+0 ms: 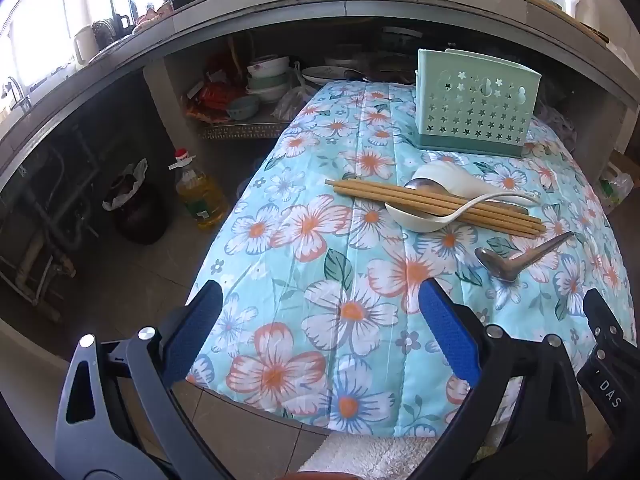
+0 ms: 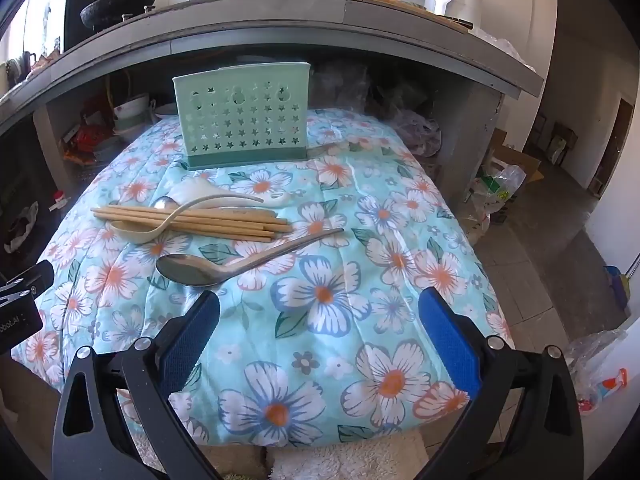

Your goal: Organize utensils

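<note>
— Both grippers, nearest?
— Left gripper (image 1: 320, 304) and right gripper (image 2: 320, 312): tilted down, jaws spread, empty; "DAS" printed on one.
— Utensils?
— Metal spoon (image 2: 208, 268) near, chopsticks (image 2: 192, 220) beyond, green holder (image 2: 244, 120) farthest.

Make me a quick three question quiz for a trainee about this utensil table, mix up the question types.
1. True or false: the green utensil holder already has chopsticks standing in it.
2. Multiple choice: which item lies alone, nearest the right gripper? A) white ceramic spoon B) metal spoon C) chopsticks
3. Fill in: the white spoon with the long curved handle lies across the bundle of ____.

Key:
1. False. The chopsticks lie flat on the floral cloth.
2. B. The metal spoon lies apart from the pile.
3. Chopsticks.
</note>
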